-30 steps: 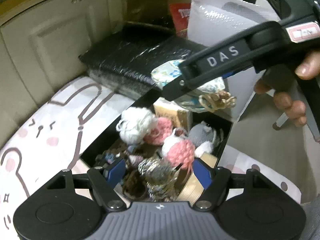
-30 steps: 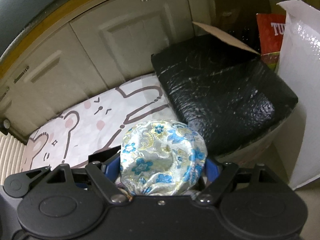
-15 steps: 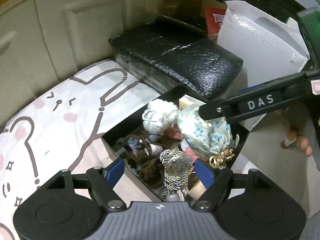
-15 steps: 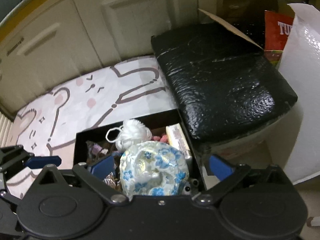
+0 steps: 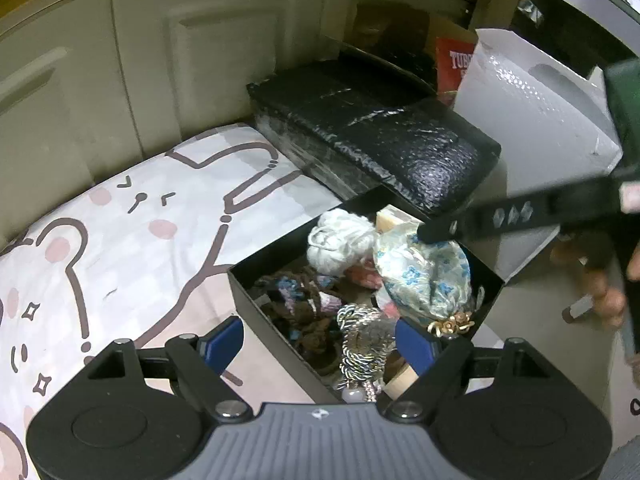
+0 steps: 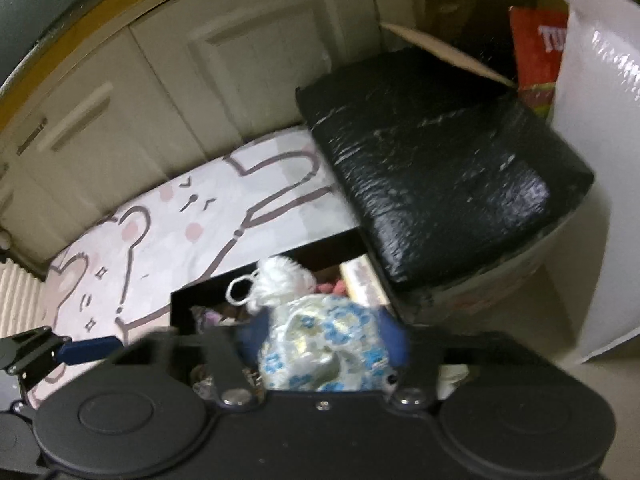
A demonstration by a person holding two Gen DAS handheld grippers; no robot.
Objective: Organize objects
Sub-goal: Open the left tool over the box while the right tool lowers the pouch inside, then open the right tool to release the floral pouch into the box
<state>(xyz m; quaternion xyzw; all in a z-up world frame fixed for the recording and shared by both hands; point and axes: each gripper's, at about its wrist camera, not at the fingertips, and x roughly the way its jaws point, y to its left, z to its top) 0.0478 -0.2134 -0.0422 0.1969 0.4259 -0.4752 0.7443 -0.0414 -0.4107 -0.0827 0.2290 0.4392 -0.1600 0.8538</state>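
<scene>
A black open box (image 5: pixel 256 300) sits on the bear-print cloth, filled with yarn balls and trinkets. A white yarn ball (image 5: pixel 340 240) lies at its far side and a braided cord bundle (image 5: pixel 364 340) at its near side. A silver pouch with blue flowers (image 5: pixel 424 276) rests in the box's right part. My right gripper (image 6: pixel 322 336) is open, its blue pads on either side of the pouch (image 6: pixel 320 348). My left gripper (image 5: pixel 320 340) is open and empty over the box's near edge.
A black wrapped package (image 5: pixel 376 140) lies just behind the box. A white bubble-wrap bag (image 5: pixel 536 120) stands at the right, a red carton (image 5: pixel 454 64) behind it. Cream cupboard doors (image 5: pixel 200 60) close off the back. The bear-print cloth (image 5: pixel 120 240) stretches to the left.
My right gripper carried the flowered pouch down into the box and opened, leaving the pouch resting there. The left gripper drew back and to the left, showing more of the cloth.
</scene>
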